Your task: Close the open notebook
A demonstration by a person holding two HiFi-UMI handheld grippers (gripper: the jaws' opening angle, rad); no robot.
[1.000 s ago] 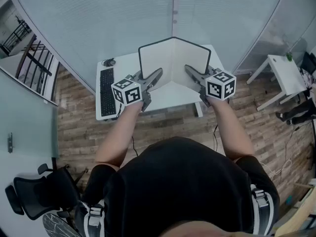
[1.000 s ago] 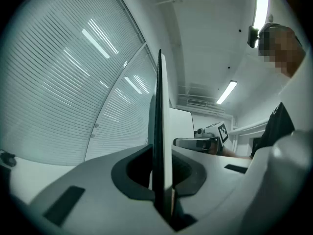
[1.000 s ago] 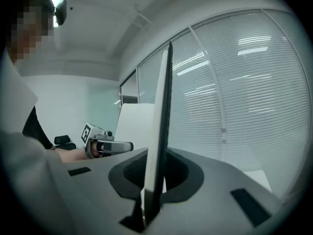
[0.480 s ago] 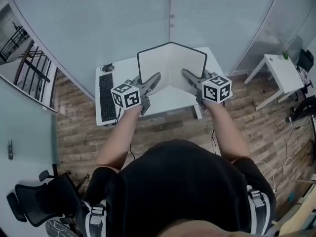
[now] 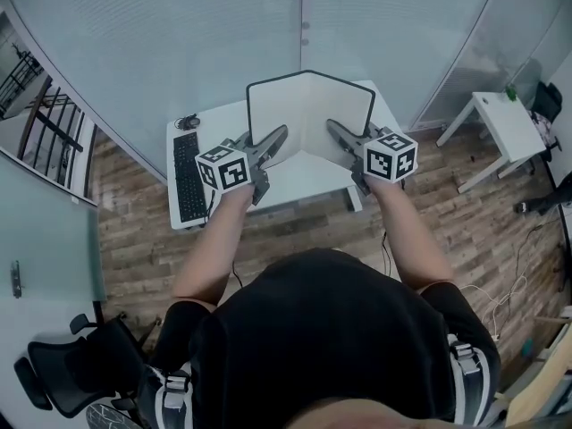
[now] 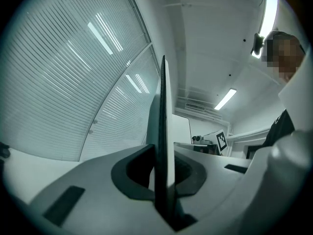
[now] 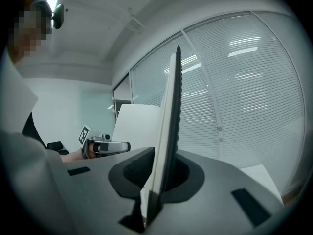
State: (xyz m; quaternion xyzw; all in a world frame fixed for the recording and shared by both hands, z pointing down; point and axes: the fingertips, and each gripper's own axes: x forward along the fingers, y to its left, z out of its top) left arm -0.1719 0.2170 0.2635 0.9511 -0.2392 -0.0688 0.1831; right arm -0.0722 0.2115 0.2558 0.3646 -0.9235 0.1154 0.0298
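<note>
White desk (image 5: 304, 181), left claw (image 5: 279, 136) pinching notebook (image 5: 308, 110) by left cover, right claw (image 5: 332, 129) pinching right cover.

White counter (image 5: 299, 184) backs onto a wall of blinds (image 5: 179, 34). A black keyboard (image 5: 188, 177) lies along the counter's left edge, and a small dark object (image 5: 189, 116) sits at its far end, too small to tell. Wood floor (image 5: 143, 248) all round. Off right, well apart, a small white table (image 5: 487, 123) carries something green (image 5: 510, 93). A black office chair (image 5: 76, 360) stands at lower left.
</note>
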